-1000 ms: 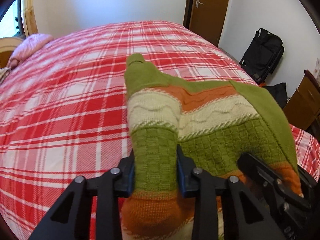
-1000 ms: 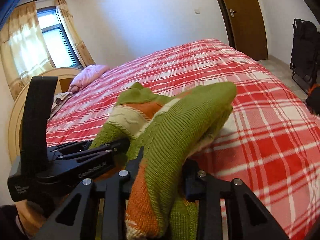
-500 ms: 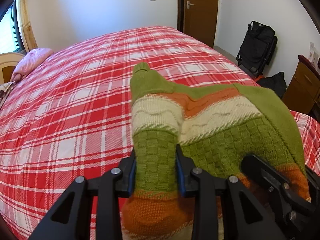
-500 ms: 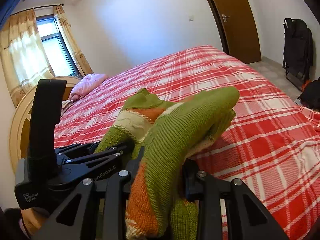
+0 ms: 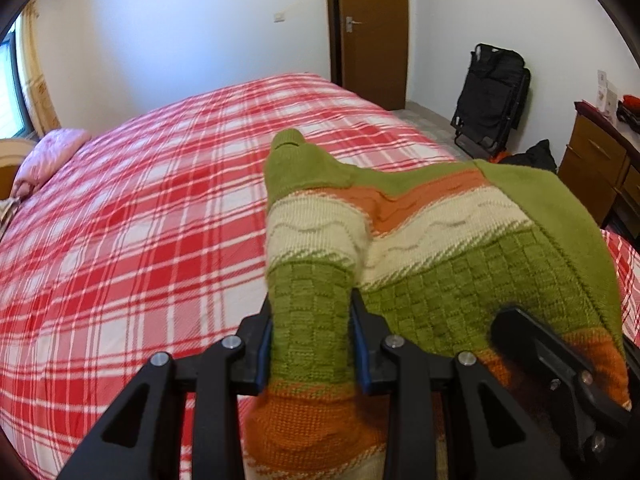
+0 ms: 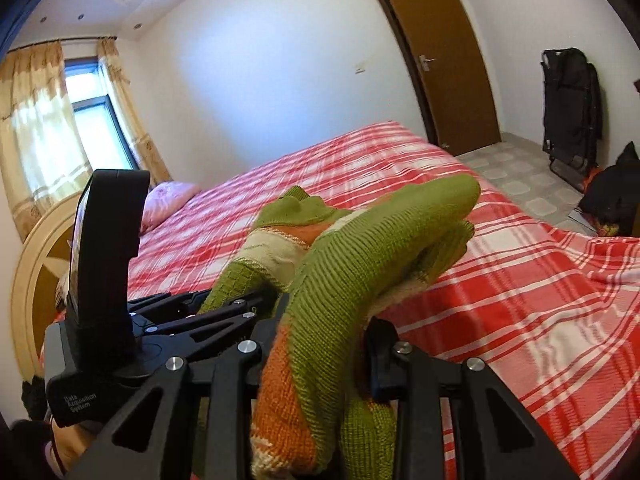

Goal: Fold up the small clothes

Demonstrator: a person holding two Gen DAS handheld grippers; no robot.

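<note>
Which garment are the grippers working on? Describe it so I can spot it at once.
Find the big bed with the red-and-white plaid cover. Held over its near edge is a small knitted sweater, pinched by the left gripper and right gripper. Its green, cream and orange stripes are unlike the pink pillow.

Right gripper (image 6: 326, 350) clamps the sweater (image 6: 360, 264) (green, orange, cream) above the bed (image 6: 520, 300); left gripper (image 6: 240, 308) grips it alongside.

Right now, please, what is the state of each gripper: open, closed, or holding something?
Left gripper: closed on the striped knit sweater.
Right gripper: closed on the same sweater, at another part.
</note>
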